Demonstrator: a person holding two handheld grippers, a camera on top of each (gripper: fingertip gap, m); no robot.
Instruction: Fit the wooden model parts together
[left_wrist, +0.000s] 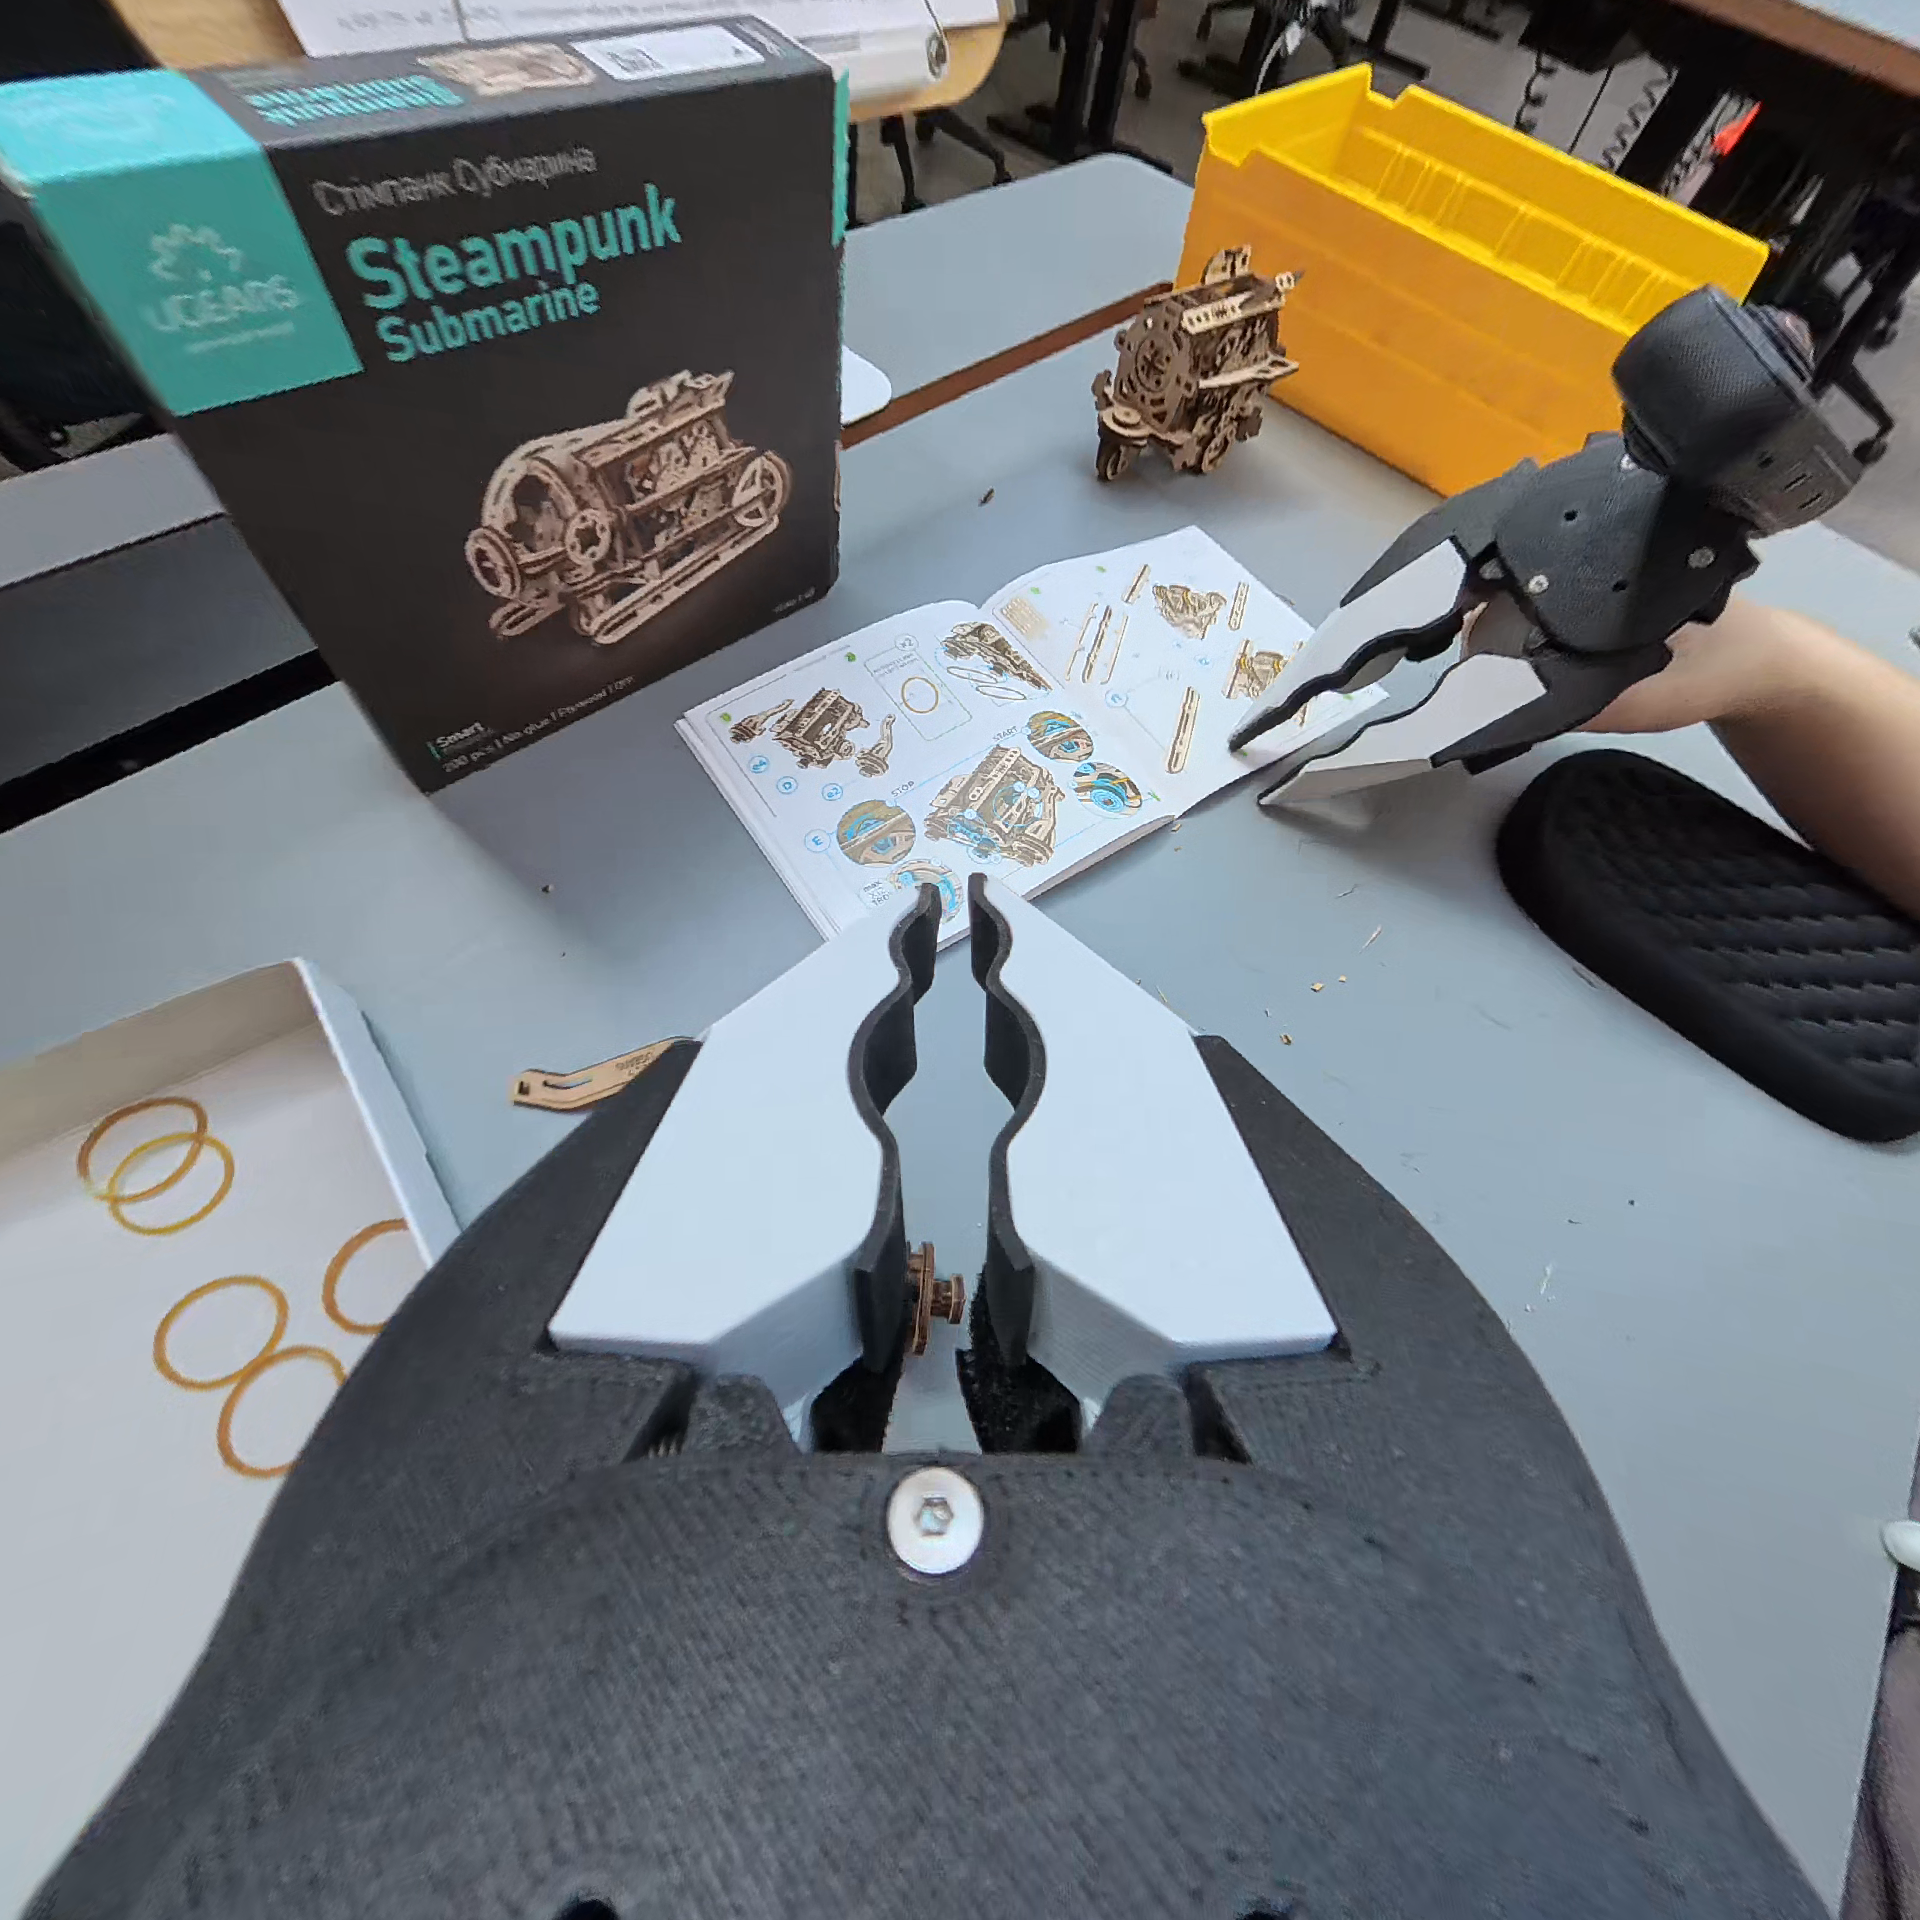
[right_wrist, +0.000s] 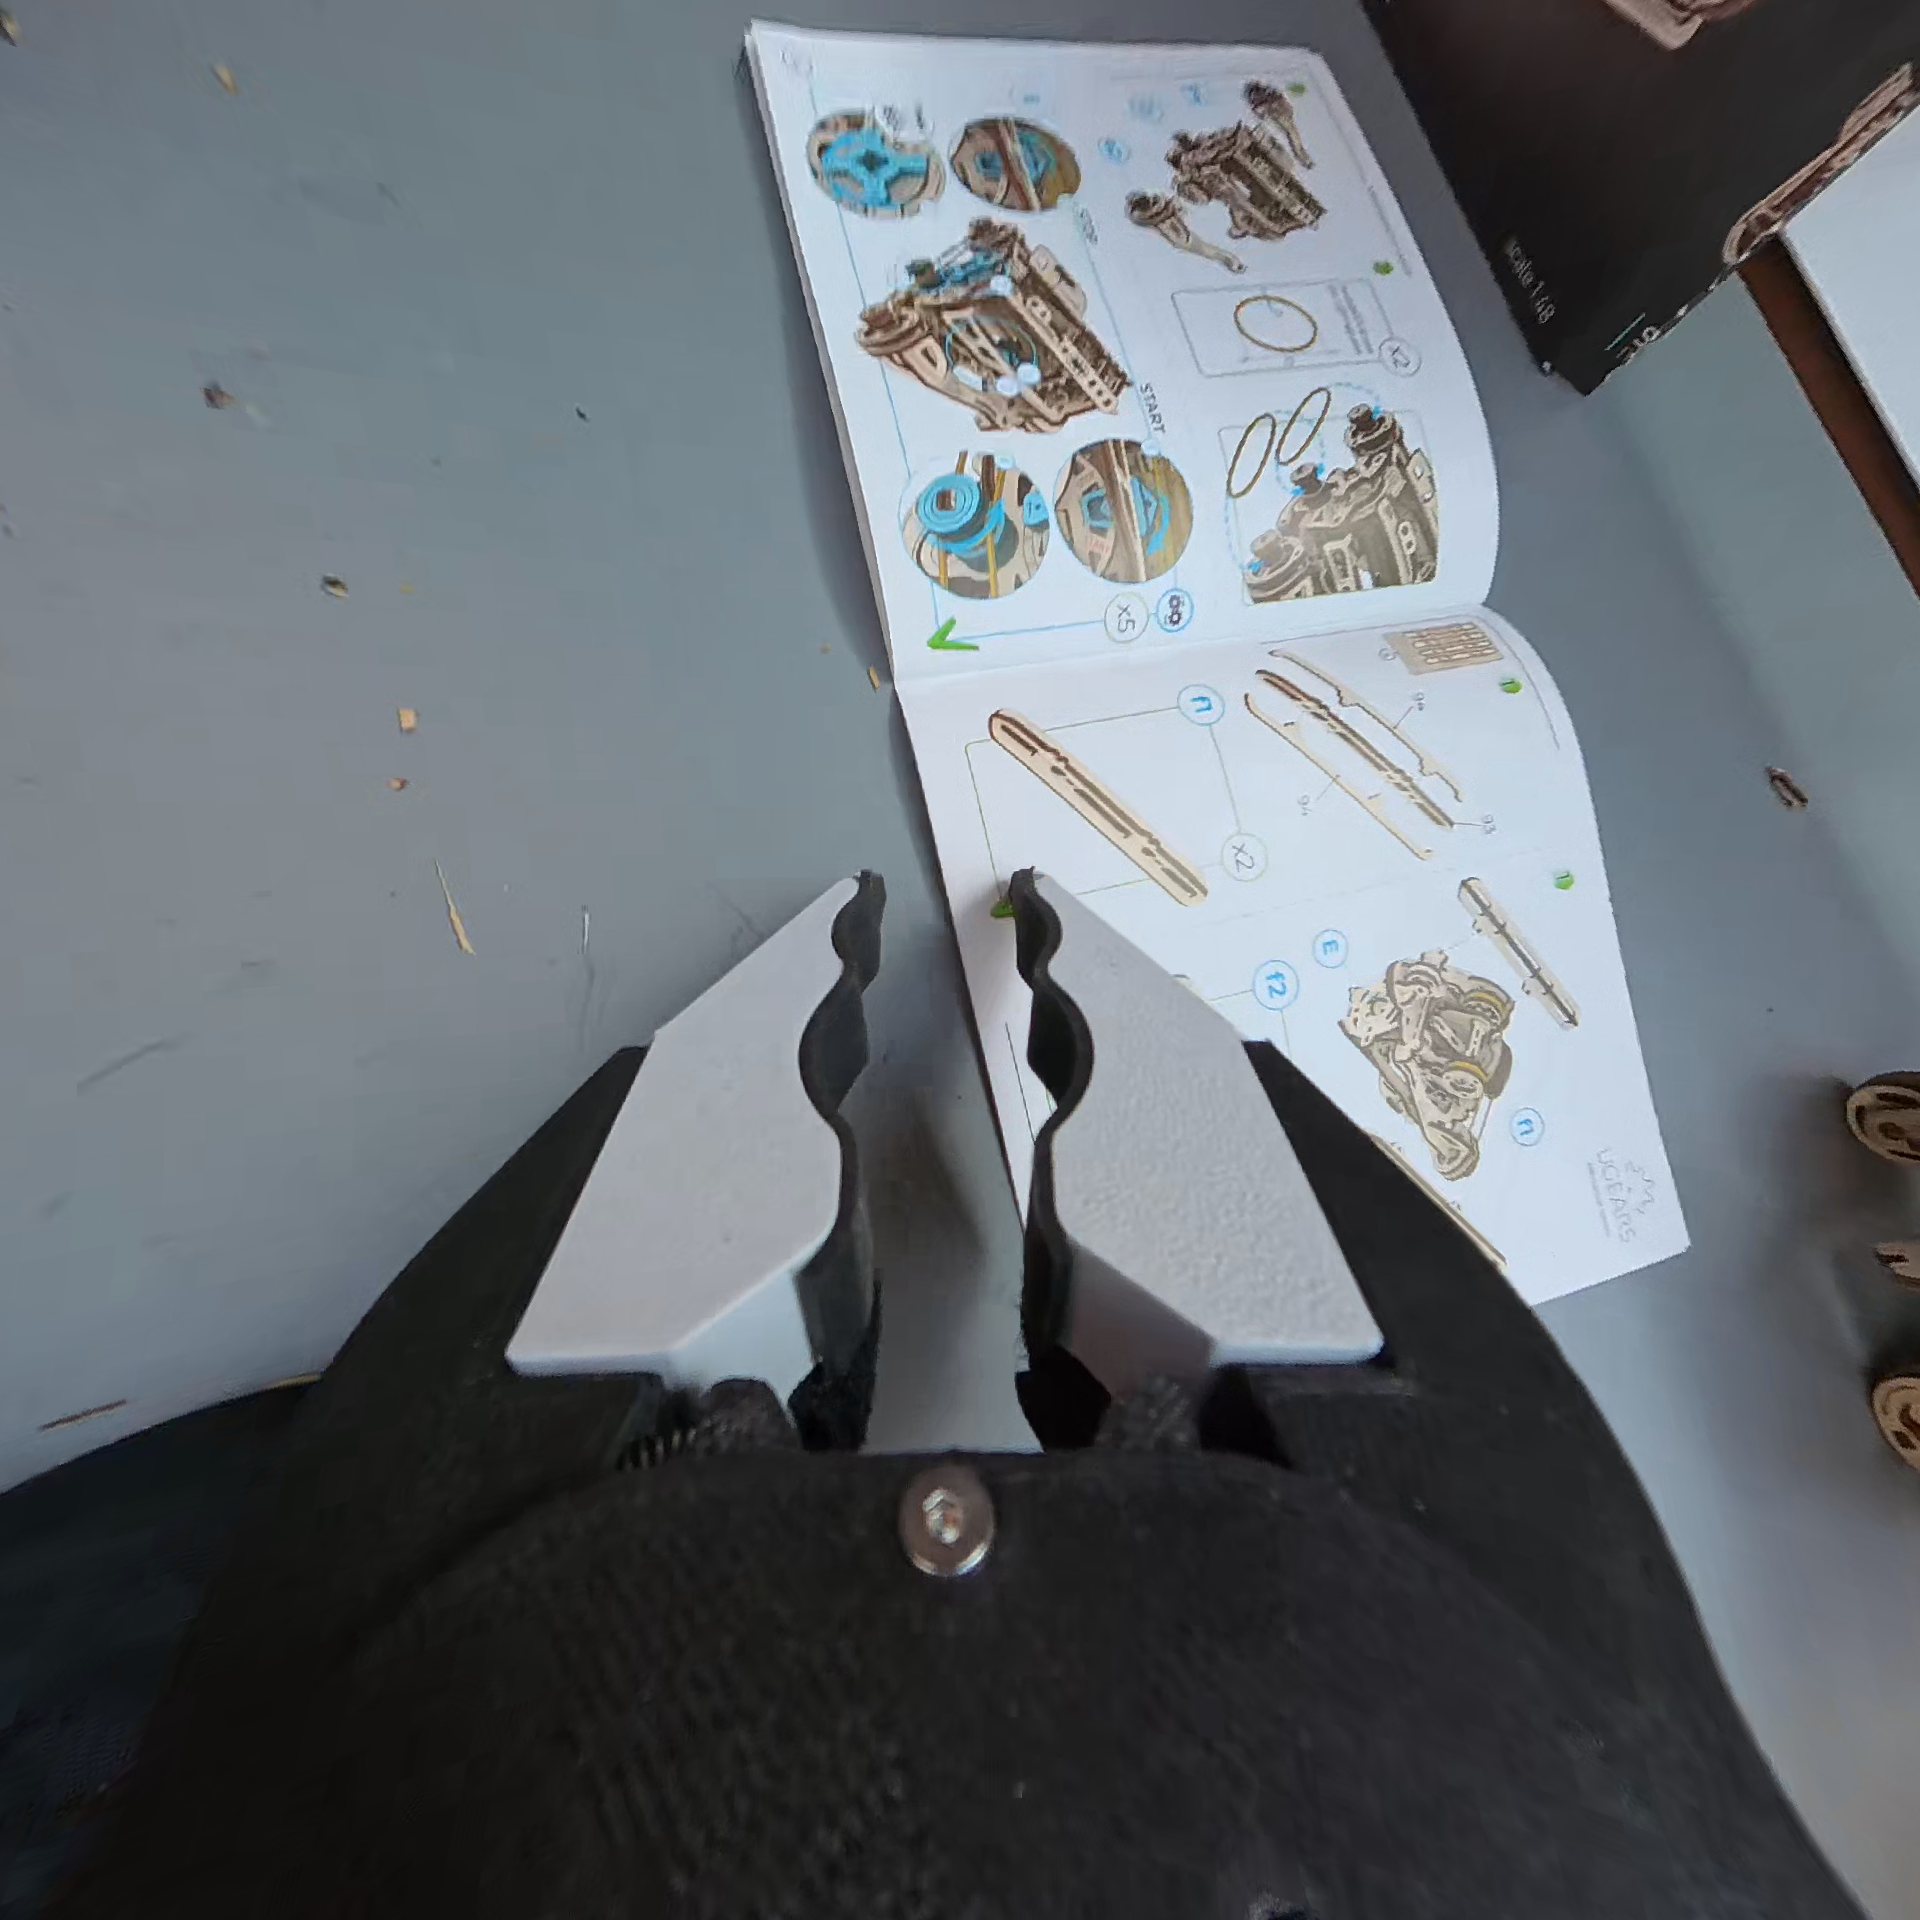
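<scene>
**Desk:** What can't you see from there?

**Operator:** Quite a bit. A loose wooden strip (left_wrist: 582, 1086) lies on the grey table (left_wrist: 1351, 1195) with its right end hidden behind my left gripper (left_wrist: 951, 904). In the right wrist view, the wooden model (right_wrist: 1886, 1117) is cut off at the frame edge and only rounded bits show. A small wooden part (left_wrist: 932, 1299) sits deep between the left fingers near their base. I can't tell whether the pads press on it.

**Desk:** And the fingers?

**Operator:** The left ones stand narrow, with a slim slit at the tips. My right gripper (right_wrist: 945, 894) is moderately open with nothing between the pads. One tip is on the edge of the open booklet (right_wrist: 1195, 416) and the other is over bare table.

**Desk:** Where's the model, and how does it lie?

**Operator:** In the left wrist view the wooden model (left_wrist: 1195, 364) stands just in front of the yellow bin (left_wrist: 1455, 260), well beyond the booklet. Its long axis is roughly upright. I can't make out which way it faces. The strip runs left to right, bent near its left end.
</scene>
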